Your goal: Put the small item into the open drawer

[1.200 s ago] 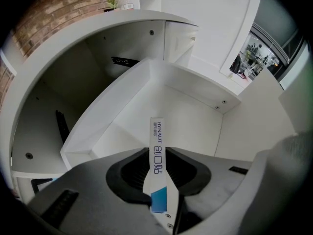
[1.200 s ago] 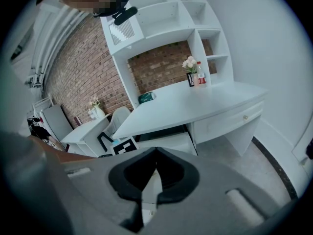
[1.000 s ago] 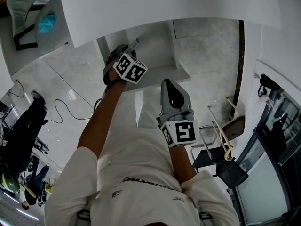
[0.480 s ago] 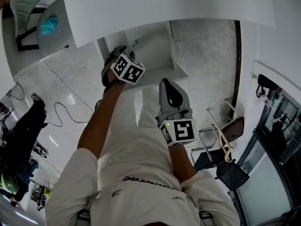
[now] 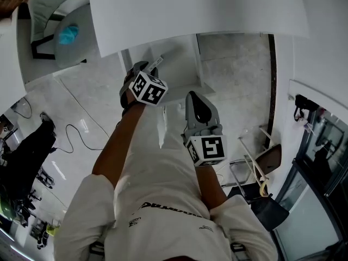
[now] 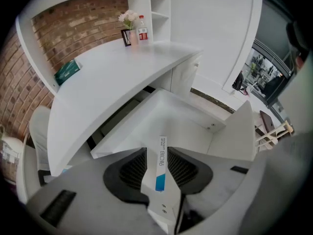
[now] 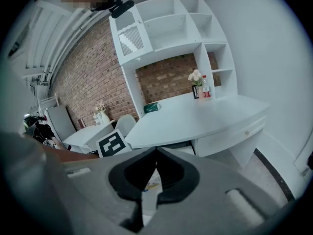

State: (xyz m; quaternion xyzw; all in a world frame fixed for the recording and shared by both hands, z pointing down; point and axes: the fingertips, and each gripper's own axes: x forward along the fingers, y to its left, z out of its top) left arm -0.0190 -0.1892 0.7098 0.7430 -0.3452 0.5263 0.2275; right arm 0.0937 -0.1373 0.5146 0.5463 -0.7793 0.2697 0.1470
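A small white box with a blue patch [image 6: 159, 168] stands lengthwise between the jaws of my left gripper [image 6: 161, 166], which press on both of its sides. Its tip pokes out past the gripper in the head view, where the box [image 5: 156, 63] hangs over the open white drawer [image 5: 185, 64]. In the left gripper view the bare inside of the drawer [image 6: 188, 126] lies straight ahead, below the curved white desk top [image 6: 112, 77]. My right gripper [image 5: 196, 97] hangs lower, in front of my legs, shut with nothing in it; its tips meet [image 7: 156, 154].
On the desk stand a green packet [image 6: 67, 71], a bottle [image 6: 142, 34] and a vase of flowers [image 6: 128, 23]. White shelves [image 7: 171, 28] rise behind the desk against a brick wall. A chair frame [image 5: 255, 162] is at my right; cables [image 5: 76, 132] lie on the floor at my left.
The head view has shifted a little. My left gripper stays over the drawer with the box in it, slightly lower in the picture. The right gripper has barely moved.
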